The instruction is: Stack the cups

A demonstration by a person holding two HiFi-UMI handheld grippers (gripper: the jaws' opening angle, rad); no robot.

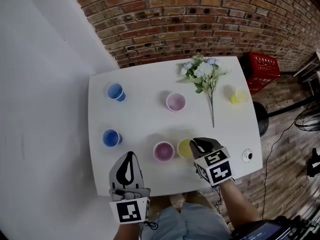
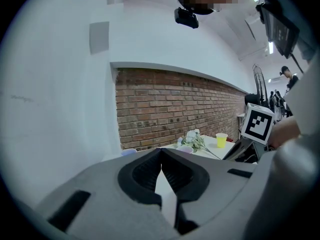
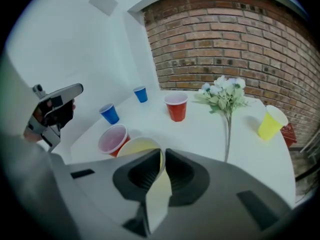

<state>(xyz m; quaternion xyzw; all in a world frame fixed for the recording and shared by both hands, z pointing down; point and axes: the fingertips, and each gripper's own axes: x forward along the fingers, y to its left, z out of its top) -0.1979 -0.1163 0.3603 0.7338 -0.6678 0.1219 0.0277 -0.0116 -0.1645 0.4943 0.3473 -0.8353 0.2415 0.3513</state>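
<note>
The white square table carries six plastic cups, a bunch of flowers and one small item. Along its left side stand two blue cups, open side up: one blue cup toward the back and another blue cup nearer the front. A red cup with a pale inside stands near the middle. At the front edge a second red cup stands just beside a yellow cup. A bunch of pale artificial flowers lies toward the back right, stem pointing frontward. A second yellow cup sits at the right edge. A small round white thing lies by the front right corner.
</note>
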